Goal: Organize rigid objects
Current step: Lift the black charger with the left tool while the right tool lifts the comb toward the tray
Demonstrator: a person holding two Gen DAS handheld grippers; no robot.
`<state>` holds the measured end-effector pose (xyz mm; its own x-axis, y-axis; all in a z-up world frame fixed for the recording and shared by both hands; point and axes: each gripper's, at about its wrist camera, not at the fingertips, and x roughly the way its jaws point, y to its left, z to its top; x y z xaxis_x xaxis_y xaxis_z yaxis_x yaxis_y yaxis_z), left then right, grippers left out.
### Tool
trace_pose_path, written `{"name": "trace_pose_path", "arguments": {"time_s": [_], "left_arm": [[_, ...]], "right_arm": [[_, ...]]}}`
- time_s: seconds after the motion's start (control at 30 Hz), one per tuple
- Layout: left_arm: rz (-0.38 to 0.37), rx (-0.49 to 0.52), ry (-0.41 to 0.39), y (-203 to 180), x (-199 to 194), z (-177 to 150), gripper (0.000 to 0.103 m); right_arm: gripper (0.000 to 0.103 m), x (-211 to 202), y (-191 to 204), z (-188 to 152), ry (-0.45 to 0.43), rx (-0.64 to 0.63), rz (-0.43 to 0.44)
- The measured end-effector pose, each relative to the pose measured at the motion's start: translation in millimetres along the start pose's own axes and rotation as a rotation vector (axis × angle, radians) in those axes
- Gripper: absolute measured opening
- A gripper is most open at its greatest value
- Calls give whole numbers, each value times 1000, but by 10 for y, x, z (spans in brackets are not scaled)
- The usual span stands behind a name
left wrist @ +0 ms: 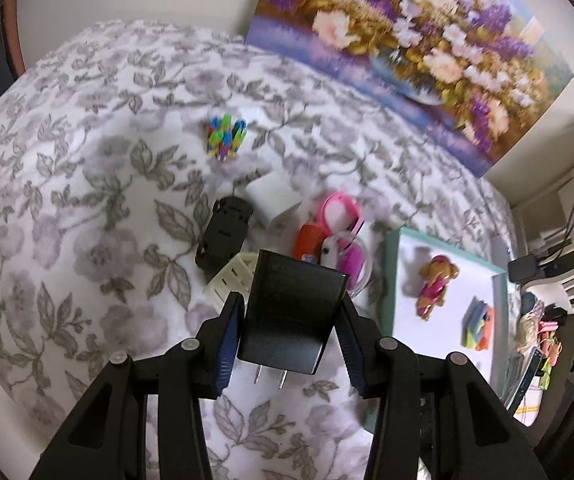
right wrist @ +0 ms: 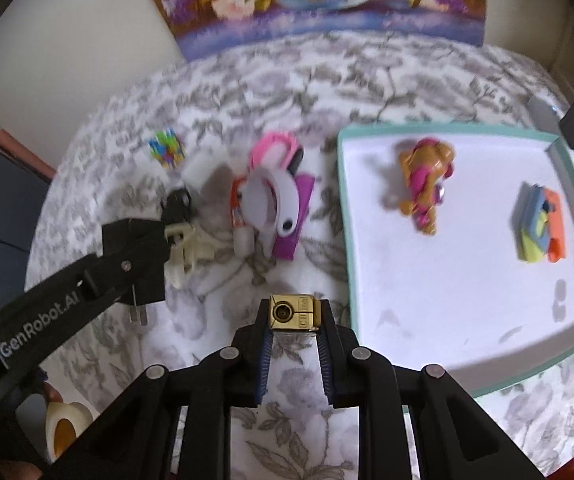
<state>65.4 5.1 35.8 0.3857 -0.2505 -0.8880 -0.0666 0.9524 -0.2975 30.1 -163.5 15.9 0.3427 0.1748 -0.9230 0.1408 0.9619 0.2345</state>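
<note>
Biggest worry is the teal tray (right wrist: 573,184): already holding a toy dog (right wrist: 427,184) and bright blocks (right wrist: 539,226), so a sloppy drop could knock those. The left gripper (left wrist: 287,320) is clamped on a black charger (left wrist: 293,312), prongs dangling, above the flowered desk (left wrist: 67,200) clutter; looks tilted, might twist out. The right gripper (right wrist: 293,316) is nearly closed, pinching a little gold cube (right wrist: 293,312) by its tips, easy to lose.
</note>
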Motion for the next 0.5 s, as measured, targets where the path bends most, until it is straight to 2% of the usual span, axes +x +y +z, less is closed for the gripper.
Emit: {"name": "trace_pose_path", "arguments": {"time_s": [0.27, 0.5], "left_arm": [[-13, 19, -28, -136, -76, -20, 47], [-17, 73, 0, -399, -21, -145, 47]], "right_arm": [[22, -353, -243, 56, -103, 58, -45], [22, -377, -720, 102, -102, 163, -156]]}}
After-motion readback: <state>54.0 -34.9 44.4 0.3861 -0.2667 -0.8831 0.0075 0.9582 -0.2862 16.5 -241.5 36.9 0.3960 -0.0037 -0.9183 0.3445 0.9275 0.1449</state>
